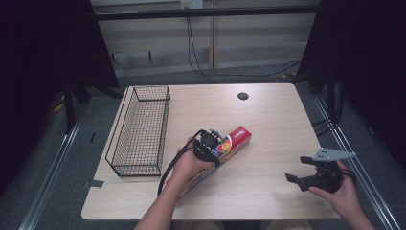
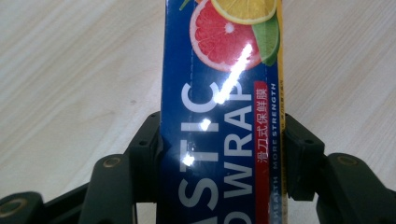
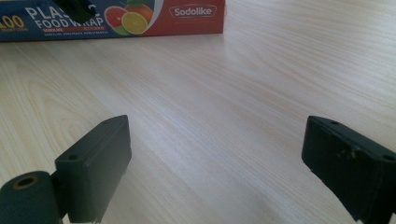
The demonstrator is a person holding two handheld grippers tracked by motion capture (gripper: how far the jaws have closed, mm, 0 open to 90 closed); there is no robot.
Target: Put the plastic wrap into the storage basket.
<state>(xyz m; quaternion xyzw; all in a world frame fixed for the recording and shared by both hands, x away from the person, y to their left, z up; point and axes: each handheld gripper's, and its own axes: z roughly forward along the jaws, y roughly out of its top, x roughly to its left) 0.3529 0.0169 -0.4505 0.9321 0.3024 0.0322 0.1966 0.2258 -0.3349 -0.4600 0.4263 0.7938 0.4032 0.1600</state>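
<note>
Near the middle of the worktop (image 1: pixel 268 115) lies the box of plastic wrap (image 2: pixel 219 116), lengthwise between the jaws of the left claw (image 2: pixel 222 154), which pinches it across its narrow width. To lift it well, I would keep the squeeze firm and level, since the long box could tip. The wire basket (image 1: pixel 139 129) stands just to its left. The right claw (image 3: pixel 215 163) hangs spread, well apart.
</note>
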